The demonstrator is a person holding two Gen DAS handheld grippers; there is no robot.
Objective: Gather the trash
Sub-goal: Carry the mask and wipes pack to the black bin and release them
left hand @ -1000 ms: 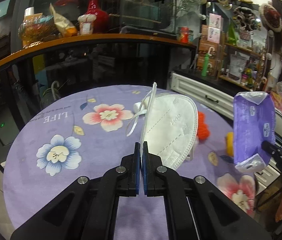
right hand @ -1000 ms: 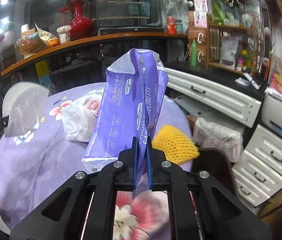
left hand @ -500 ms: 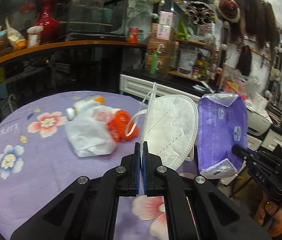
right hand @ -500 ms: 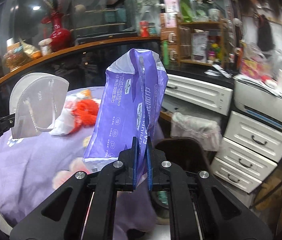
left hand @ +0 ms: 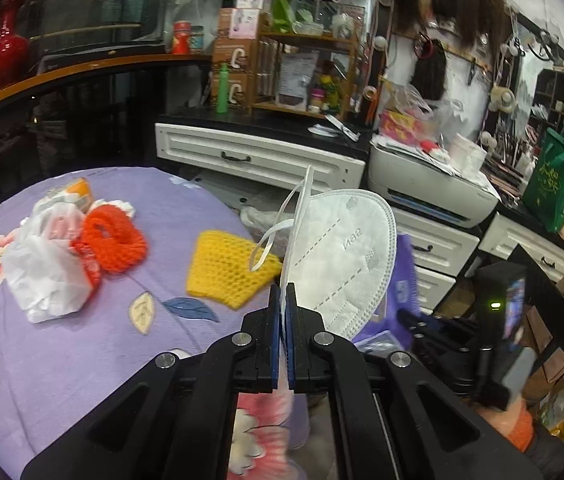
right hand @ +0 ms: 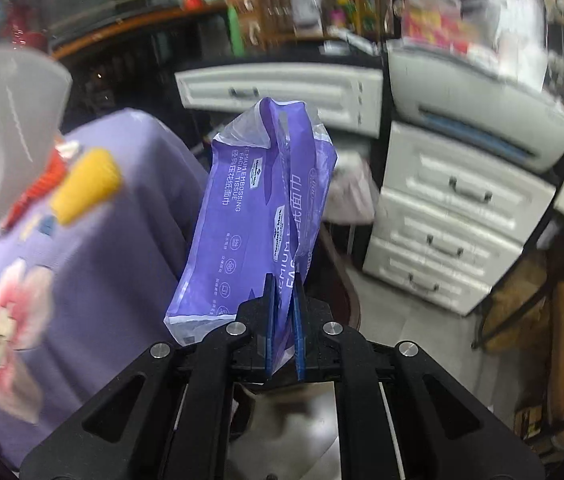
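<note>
The left gripper (left hand: 280,312) pinches the edge of a light, floppy white face mask (left hand: 345,256) and the right gripper (right hand: 282,312) clamps a limp, slippery purple tissue wrapper (right hand: 258,216), 2 pieces held aloft beside the table (left hand: 82,360)

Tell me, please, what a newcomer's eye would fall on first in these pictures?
Two held pieces of trash: a white face mask pinched upright in the left claw, and a purple tissue wrapper clamped in the right claw. Behind, an orange net and yellow net lie on the flowered purple tablecloth.
</note>
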